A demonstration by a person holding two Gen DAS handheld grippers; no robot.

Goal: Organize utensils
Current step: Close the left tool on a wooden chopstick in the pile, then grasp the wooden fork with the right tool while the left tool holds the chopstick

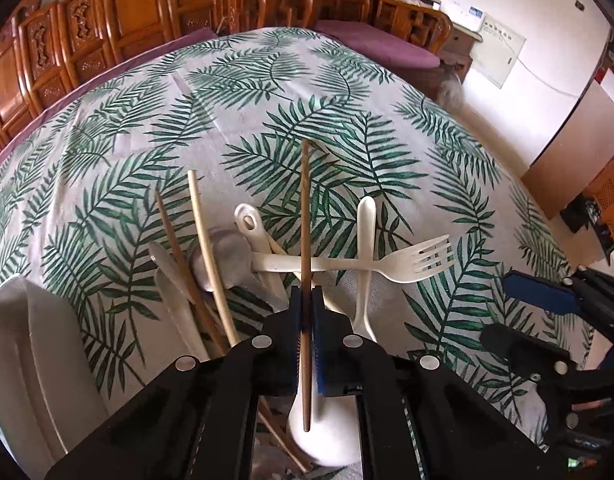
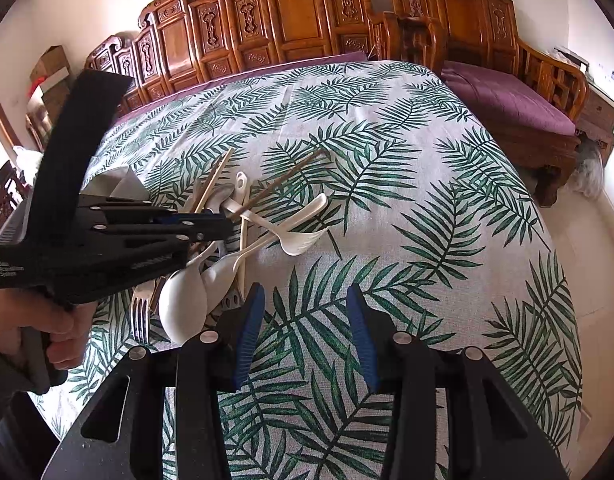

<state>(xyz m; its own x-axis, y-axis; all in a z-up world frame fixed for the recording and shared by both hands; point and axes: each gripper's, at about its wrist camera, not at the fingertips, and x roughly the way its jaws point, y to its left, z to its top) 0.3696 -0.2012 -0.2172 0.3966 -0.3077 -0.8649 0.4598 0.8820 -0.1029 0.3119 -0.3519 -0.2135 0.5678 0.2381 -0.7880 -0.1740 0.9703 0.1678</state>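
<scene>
My left gripper (image 1: 305,300) is shut on a dark brown chopstick (image 1: 305,216) and holds it above a pile of utensils on the leaf-print tablecloth. The pile holds a white plastic fork (image 1: 411,265), white spoons (image 1: 365,232), a light chopstick (image 1: 207,248) and another brown chopstick (image 1: 179,248). In the right wrist view the left gripper (image 2: 227,216) holds the same chopstick (image 2: 291,178) over the pile, beside a large white spoon (image 2: 183,308) and a metal fork (image 2: 141,314). My right gripper (image 2: 305,332) is open and empty over bare cloth, right of the pile.
A white container (image 1: 35,360) stands at the left of the pile. The right gripper shows in the left wrist view (image 1: 547,304). Carved wooden chairs (image 2: 291,16) with a purple cushion (image 2: 511,100) line the table's far side. The tablecloth (image 2: 427,200) extends right.
</scene>
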